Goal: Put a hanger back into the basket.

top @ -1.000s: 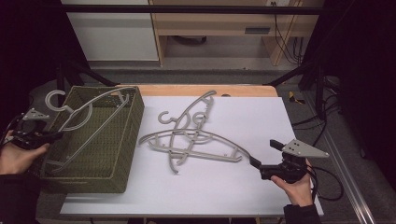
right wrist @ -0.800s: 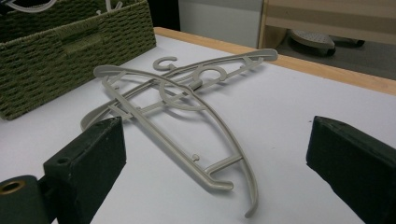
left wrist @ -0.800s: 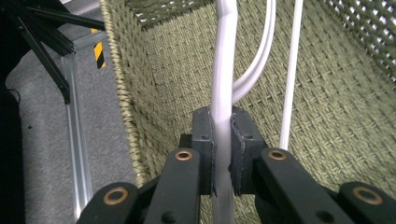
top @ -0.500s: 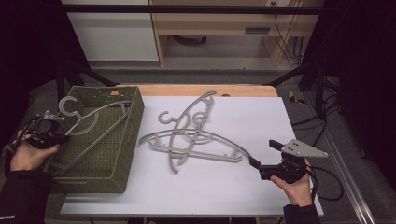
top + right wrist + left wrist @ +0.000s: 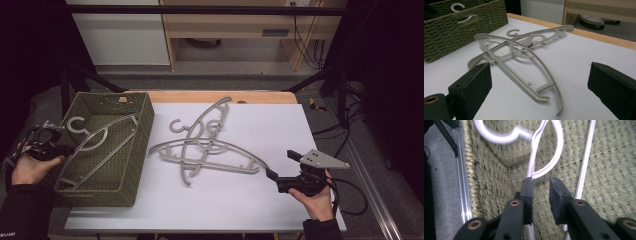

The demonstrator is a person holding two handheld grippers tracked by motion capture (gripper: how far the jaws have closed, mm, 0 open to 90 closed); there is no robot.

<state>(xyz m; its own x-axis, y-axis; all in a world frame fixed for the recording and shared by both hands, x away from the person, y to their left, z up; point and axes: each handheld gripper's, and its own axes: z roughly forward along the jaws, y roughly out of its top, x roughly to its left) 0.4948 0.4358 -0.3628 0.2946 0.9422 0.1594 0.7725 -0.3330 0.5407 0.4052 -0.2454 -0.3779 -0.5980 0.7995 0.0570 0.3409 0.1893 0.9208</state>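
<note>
- Evidently the work is moving pale grey plastic coat hangers [image 5: 210, 150] from the white counter [image 5: 300, 130] into the green woven basket [image 5: 132, 150]; one hanger [image 5: 95, 140] already lies inside, at nine o'clock of the pile.
- The left claw [image 5: 541, 183] has just been opening: its pads stand apart, the hanger's thin arm beside one pad, released.
- The right claw [image 5: 539, 80] gapes wide, empty, at five o'clock of the tangled pile.
- The hangers look light, stiff and smooth, likely to snag each other; the nearest curved arm [image 5: 544, 72] seems the best place to pinch.
</note>
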